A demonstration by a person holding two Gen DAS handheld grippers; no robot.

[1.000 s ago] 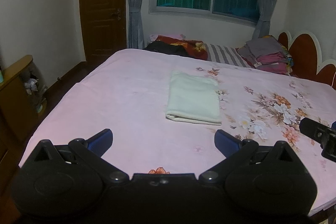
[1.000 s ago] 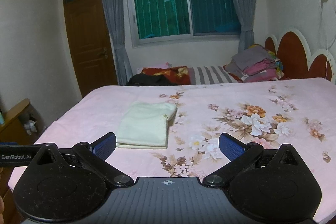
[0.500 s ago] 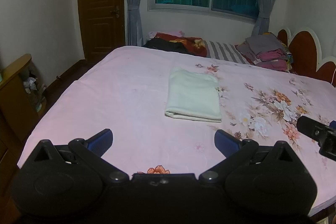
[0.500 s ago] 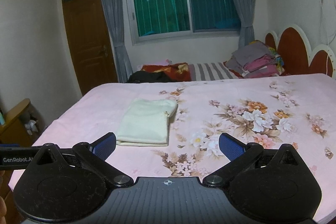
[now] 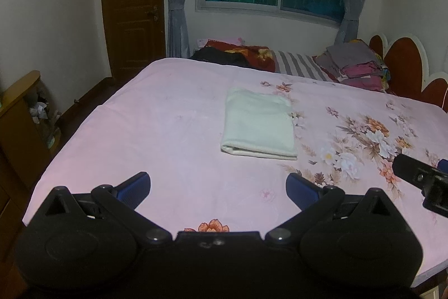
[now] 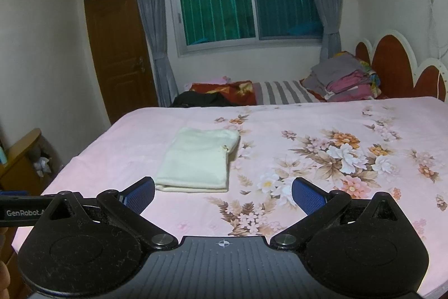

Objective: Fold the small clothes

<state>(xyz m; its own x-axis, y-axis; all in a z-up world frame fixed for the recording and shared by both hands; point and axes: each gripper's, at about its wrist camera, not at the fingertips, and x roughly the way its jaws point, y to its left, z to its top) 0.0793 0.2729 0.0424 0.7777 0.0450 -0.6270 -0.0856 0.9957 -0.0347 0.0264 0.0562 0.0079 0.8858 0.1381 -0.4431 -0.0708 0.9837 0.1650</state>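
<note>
On my left view the right gripper (image 5: 428,181) is cut off at the right edge, its jaws unseen; the headboard (image 6: 397,69) runs off frame; the shelf (image 5: 19,114) clutter is too dim to identify.

White lettering "GenRobot.A", cut off by housing in front, on black body of left gripper (image 6: 21,212) at left edge, right wrist view.

Folded pale cream garment (image 5: 259,123) lies on pink floral bedsheet (image 5: 156,131), at 12 o'clock from both grippers. Stacked folded clothes (image 5: 355,66) behind at 1 o'clock, apparently against the headboard.
</note>
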